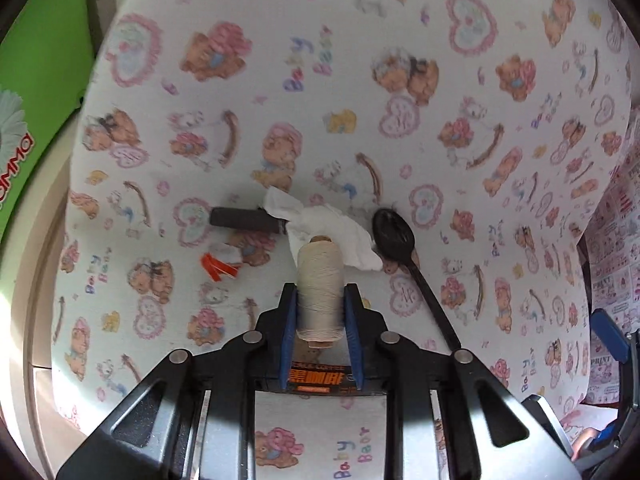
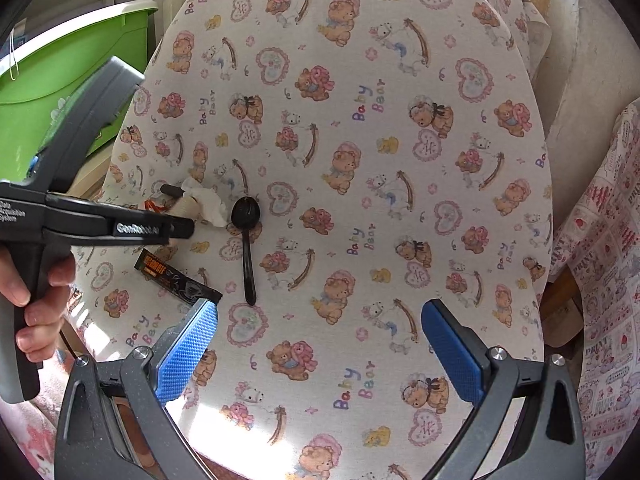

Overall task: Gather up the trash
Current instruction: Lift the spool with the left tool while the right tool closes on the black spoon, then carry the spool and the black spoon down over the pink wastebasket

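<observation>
We've got the left tongs [image 1: 320,312] clenched on the cream thread spool [image 1: 320,280], pads pressing its wound flanks, and the spool looks raised off the worktop [image 1: 400,60], though we can't be sure. It's light and firm at the core, but the thread gives a little, so gripping mid-body across the winding seems right. Beyond it lies the crumpled white tissue [image 1: 328,228], soft and nearly weightless; we'd pinch a raised fold. The black spoon [image 2: 246,236] is thin, stiff, probably slippery, best taken across the handle. The dark sachet [image 2: 176,276] lies flat just left of the right tongs [image 2: 320,352], which hang released, jaws wide apart.
</observation>
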`<state>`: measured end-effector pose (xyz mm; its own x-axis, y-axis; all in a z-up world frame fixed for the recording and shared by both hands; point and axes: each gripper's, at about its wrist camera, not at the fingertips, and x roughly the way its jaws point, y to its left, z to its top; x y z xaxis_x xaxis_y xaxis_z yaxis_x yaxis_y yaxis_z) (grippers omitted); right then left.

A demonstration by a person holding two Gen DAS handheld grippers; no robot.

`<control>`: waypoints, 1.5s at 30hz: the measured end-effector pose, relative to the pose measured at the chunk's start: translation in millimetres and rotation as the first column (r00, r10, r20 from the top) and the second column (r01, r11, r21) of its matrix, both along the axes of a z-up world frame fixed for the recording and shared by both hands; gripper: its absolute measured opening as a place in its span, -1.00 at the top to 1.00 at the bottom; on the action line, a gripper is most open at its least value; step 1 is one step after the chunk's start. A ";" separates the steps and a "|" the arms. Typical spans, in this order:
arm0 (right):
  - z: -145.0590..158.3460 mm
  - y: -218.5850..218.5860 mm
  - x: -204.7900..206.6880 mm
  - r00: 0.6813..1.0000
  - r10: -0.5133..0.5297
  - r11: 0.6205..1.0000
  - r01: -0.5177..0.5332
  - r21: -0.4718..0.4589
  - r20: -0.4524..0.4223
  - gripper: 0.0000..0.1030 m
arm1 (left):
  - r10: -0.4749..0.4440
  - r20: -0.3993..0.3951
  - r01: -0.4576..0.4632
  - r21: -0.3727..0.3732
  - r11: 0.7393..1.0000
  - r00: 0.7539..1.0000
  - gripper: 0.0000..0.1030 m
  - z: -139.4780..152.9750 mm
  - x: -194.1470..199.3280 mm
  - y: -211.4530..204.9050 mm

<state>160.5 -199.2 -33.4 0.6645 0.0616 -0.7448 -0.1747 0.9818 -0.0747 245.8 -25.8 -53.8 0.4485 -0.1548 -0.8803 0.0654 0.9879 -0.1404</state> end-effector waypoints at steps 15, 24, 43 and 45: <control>-5.0 30.8 41.1 0.993 0.112 0.987 -0.115 0.110 0.029 -0.47 | 0.070 0.205 -0.088 0.077 0.993 0.976 0.58 42.1 -22.4 30.3; -42.2 67.8 72.3 0.988 0.129 0.990 -0.124 0.063 -0.081 0.25 | 0.092 0.251 -0.108 0.047 0.993 0.963 0.58 53.1 -25.9 47.1; -32.9 37.7 51.2 0.999 0.046 0.998 -0.045 0.053 -0.020 0.86 | 0.087 0.261 -0.103 0.045 0.994 0.961 0.58 48.4 -38.5 41.5; -26.7 28.7 48.3 0.999 0.037 0.998 -0.037 0.059 -0.009 0.86 | 0.084 0.259 -0.099 0.045 0.994 0.962 0.58 47.4 -41.0 40.3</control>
<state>208.8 -170.5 -60.0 0.6533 0.1297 -0.7459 -0.2112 0.9773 -0.0151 204.8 14.4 -6.4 0.6705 -0.0557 -0.7398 0.0010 0.9972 -0.0742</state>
